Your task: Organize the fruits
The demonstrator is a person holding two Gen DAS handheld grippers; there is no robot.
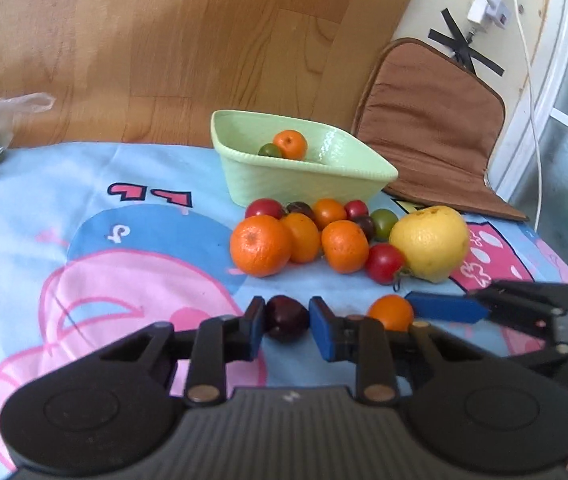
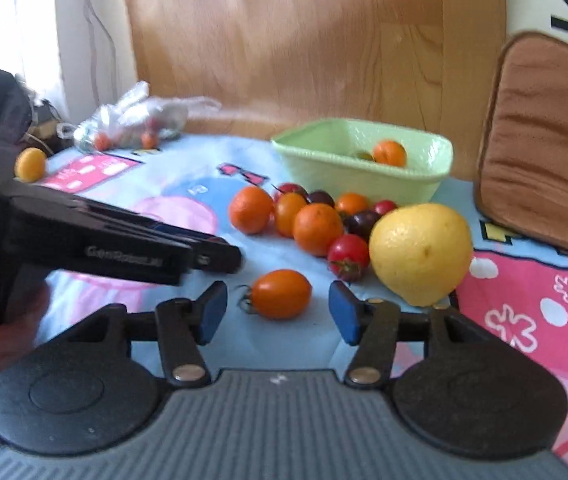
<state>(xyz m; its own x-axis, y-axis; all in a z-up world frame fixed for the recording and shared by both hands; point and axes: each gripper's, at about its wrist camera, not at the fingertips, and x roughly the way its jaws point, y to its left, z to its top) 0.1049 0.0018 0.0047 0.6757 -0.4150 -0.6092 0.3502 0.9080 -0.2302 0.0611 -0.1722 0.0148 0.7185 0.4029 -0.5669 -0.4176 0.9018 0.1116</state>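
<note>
My left gripper [image 1: 287, 320] is shut on a dark purple tomato [image 1: 286, 317] just above the cloth. My right gripper [image 2: 278, 310] is open, its pads either side of an orange oval tomato [image 2: 281, 294] lying on the cloth; this tomato also shows in the left wrist view [image 1: 391, 312]. A pale green basket [image 1: 299, 168] holds an orange and a green tomato. In front of it lies a pile of oranges [image 1: 260, 245], red, dark and green tomatoes, and a big yellow fruit [image 1: 429, 242].
A blue and pink cartoon cloth [image 1: 124, 240] covers the table. A brown cushion [image 1: 427, 128] leans at the back right. A plastic bag [image 2: 140, 124] with small fruits lies at the back left, a small yellow fruit [image 2: 30, 165] near it. A wooden board stands behind.
</note>
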